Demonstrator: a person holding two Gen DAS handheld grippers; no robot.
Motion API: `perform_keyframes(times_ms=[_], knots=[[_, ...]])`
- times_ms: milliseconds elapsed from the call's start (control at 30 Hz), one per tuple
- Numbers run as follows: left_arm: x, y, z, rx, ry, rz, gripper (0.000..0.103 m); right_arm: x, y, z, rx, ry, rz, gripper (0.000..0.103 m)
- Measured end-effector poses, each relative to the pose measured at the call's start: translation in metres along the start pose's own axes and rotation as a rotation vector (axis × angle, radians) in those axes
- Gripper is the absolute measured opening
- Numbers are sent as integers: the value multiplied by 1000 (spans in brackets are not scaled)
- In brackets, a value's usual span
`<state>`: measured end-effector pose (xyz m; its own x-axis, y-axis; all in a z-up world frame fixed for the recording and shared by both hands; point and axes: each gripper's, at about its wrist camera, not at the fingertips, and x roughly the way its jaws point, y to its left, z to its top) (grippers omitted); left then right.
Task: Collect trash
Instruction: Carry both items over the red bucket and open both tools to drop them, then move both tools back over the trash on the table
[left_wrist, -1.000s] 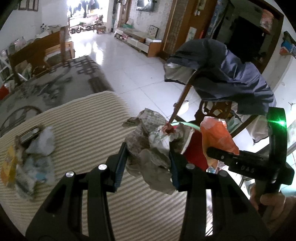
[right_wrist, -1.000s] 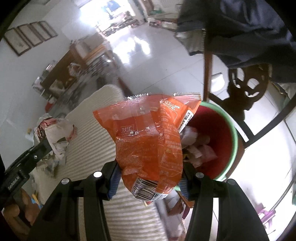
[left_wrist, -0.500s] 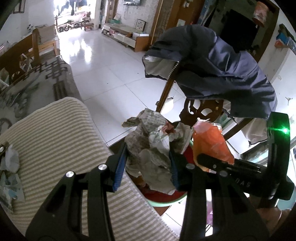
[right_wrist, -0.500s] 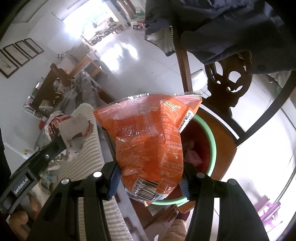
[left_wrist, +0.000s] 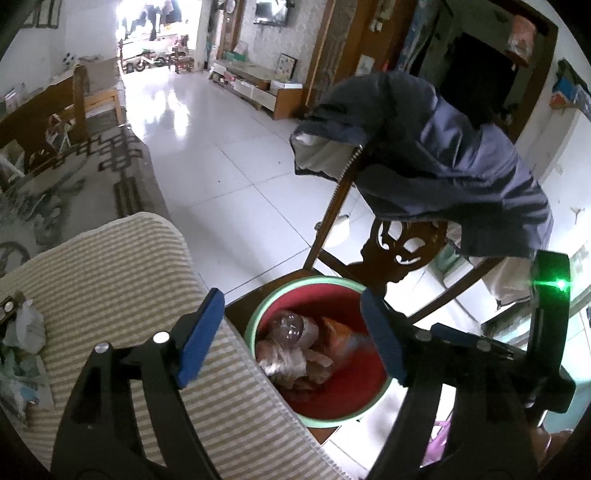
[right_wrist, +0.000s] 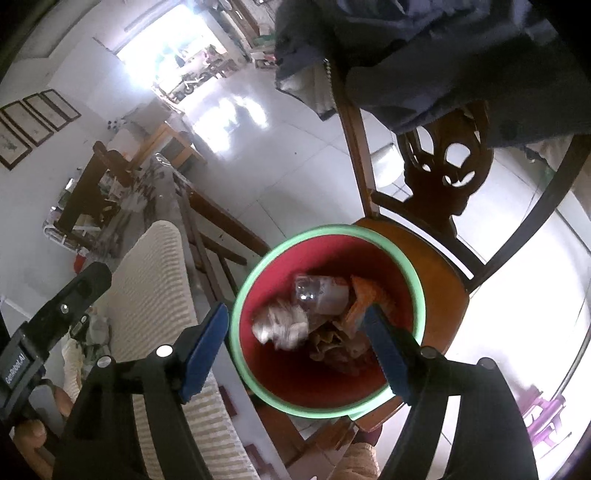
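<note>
A red basin with a green rim (left_wrist: 273, 300) (right_wrist: 332, 230) stands on a wooden chair seat (right_wrist: 439, 280). It holds crumpled paper (right_wrist: 280, 325), a clear bottle (right_wrist: 314, 291) and an orange snack bag (right_wrist: 369, 295). My left gripper (left_wrist: 291, 332) is open and empty above the basin. My right gripper (right_wrist: 299, 339) is open and empty above the basin too. More trash (left_wrist: 22, 332) lies on the striped tablecloth (left_wrist: 103, 266) at the far left.
A dark blue jacket (left_wrist: 443, 166) hangs over the carved chair back (left_wrist: 402, 251) behind the basin. The table edge (left_wrist: 236, 354) runs beside the basin. White tiled floor (left_wrist: 221, 158) and a patterned rug (left_wrist: 66, 184) lie beyond.
Both grippers opened over the basin. The crumpled paper dropped from the left one and the orange bag from the right one; both now lie in the basin.
</note>
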<state>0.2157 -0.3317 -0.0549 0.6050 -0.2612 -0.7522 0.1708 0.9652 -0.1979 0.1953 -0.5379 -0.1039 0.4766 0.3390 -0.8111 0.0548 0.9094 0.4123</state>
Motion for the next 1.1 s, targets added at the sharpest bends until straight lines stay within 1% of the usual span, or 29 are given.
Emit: perform_keyframes(times_ms=[67, 100, 167, 233, 300, 433, 467, 567, 600, 633, 700, 767, 833, 867, 933, 967, 1100], knots=[[-12, 11, 0, -21, -26, 1, 78, -4, 8, 0, -17, -22, -5, 77], [-17, 16, -1, -26, -38, 5, 79, -8, 15, -1, -32, -44, -10, 81], [-30, 29, -3, -36, -66, 24, 82, -15, 27, -3, -60, -82, -19, 84], [-47, 50, -7, -55, -100, 62, 84, -18, 44, -8, -100, -107, -27, 88], [-63, 74, -13, -84, -129, 103, 85, -18, 58, -12, -132, -111, -35, 88], [-91, 128, -27, -132, -169, 211, 88, -9, 90, -26, -173, -108, -27, 89], [-98, 142, -31, -131, -176, 246, 89, -7, 95, -29, -175, -105, -24, 89], [-121, 200, -47, -86, -182, 393, 91, 3, 116, -40, -170, -83, -6, 90], [-127, 216, -50, -72, -177, 422, 91, 7, 124, -44, -163, -74, -3, 90], [-133, 236, -54, -59, -169, 452, 91, 11, 130, -48, -158, -64, -2, 90], [-142, 273, -62, -49, -134, 482, 91, 18, 144, -57, -150, -43, -4, 90], [-147, 308, -70, -54, -93, 493, 91, 24, 161, -68, -156, -20, -12, 90], [-146, 347, -81, -58, -18, 499, 91, 30, 180, -78, -173, 9, -12, 90], [-145, 356, -85, -59, 4, 498, 91, 32, 188, -83, -178, 21, -8, 90], [-138, 383, -97, -59, 77, 476, 90, 36, 208, -96, -178, 43, 22, 90], [-133, 391, -101, -56, 104, 464, 89, 38, 217, -102, -178, 50, 39, 90], [-118, 412, -113, -26, 186, 407, 89, 44, 251, -120, -205, 65, 59, 90]])
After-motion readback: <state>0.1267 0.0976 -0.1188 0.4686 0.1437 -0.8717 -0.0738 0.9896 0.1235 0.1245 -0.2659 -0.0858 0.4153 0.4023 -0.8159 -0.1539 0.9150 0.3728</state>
